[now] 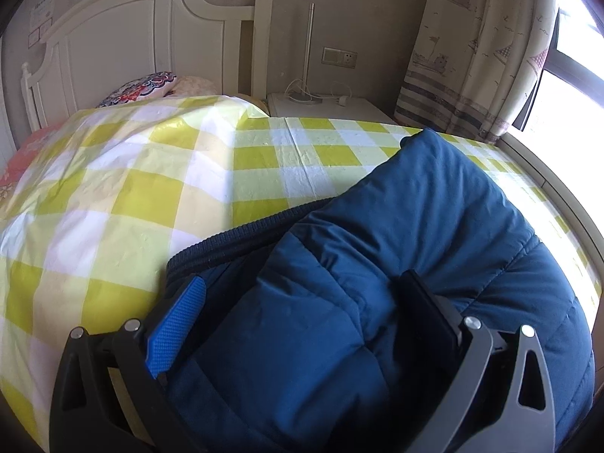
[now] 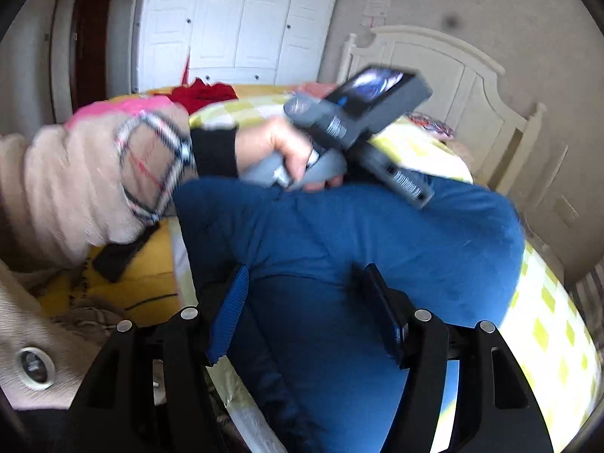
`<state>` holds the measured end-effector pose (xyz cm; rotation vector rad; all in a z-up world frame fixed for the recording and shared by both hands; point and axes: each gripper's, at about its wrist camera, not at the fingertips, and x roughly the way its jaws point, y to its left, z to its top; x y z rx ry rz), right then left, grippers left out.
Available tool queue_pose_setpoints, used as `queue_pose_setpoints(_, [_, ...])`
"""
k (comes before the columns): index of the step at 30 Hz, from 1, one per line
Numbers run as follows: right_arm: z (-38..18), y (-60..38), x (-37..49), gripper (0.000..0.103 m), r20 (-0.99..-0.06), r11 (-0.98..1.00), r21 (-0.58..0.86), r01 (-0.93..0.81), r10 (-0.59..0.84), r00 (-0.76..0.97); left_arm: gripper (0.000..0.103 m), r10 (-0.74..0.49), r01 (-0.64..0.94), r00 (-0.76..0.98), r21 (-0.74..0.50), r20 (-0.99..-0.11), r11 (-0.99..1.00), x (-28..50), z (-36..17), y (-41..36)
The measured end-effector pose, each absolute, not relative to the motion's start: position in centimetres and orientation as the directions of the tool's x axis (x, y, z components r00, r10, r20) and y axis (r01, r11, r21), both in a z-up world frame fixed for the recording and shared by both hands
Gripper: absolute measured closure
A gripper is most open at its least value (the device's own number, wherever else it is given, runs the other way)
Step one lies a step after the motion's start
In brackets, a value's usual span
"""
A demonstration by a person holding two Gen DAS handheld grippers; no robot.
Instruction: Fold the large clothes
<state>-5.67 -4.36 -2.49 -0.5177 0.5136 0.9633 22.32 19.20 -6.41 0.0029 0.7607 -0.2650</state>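
Note:
A dark blue padded jacket lies bunched on the yellow-and-white checked cover of the bed. My left gripper has its jaws wide apart, with a thick fold of the jacket bulging between them, its ribbed hem to the left. In the right wrist view the jacket fills the middle. My right gripper is also wide apart astride a fold of it. The person's left hand holds the grey left gripper body above the jacket's far side.
A white headboard and patterned pillow stand at the bed's far end. A white nightstand, curtain and bright window are at the right. The right wrist view shows a white wardrobe and red clothing beyond the bed.

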Motion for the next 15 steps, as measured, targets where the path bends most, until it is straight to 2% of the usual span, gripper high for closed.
queue_pose_setpoints(4, [0.9, -7.8, -0.6, 0.04, -0.527, 0.626, -0.169, -0.761, 0.595, 0.607, 0.002, -0.214, 0.213, 0.714, -0.085, -0.667, 0.973, 22.0, -6.4, 19.4])
queue_pose_setpoints(7, [1.9, -9.8, 6.3, 0.043, -0.513, 0.737, -0.08, -0.671, 0.546, 0.662, 0.002, -0.2, 0.199, 0.726, -0.078, -0.658, 0.977, 21.8, -6.3, 19.5])
queue_pose_setpoints(9, [2.2, -10.1, 10.9, 0.049, -0.519, 0.775, -0.017, -0.632, 0.533, 0.668, 0.002, -0.194, 0.19, 0.733, -0.077, -0.652, 0.979, 21.6, -6.3, 19.7])
queue_pose_setpoints(12, [2.1, -8.5, 15.3, 0.051, -0.527, 0.792, -0.022, -0.61, 0.509, 0.68, 0.002, -0.185, 0.174, 0.738, -0.083, -0.649, 0.981, 21.5, -6.3, 20.1])
queue_pose_setpoints(15, [-0.2, -5.7, 19.4, 0.064, -0.594, 0.783, -0.028, -0.621, 0.487, 0.64, 0.002, -0.182, 0.166, 0.739, -0.087, -0.648, 0.982, 21.6, -6.3, 20.3])
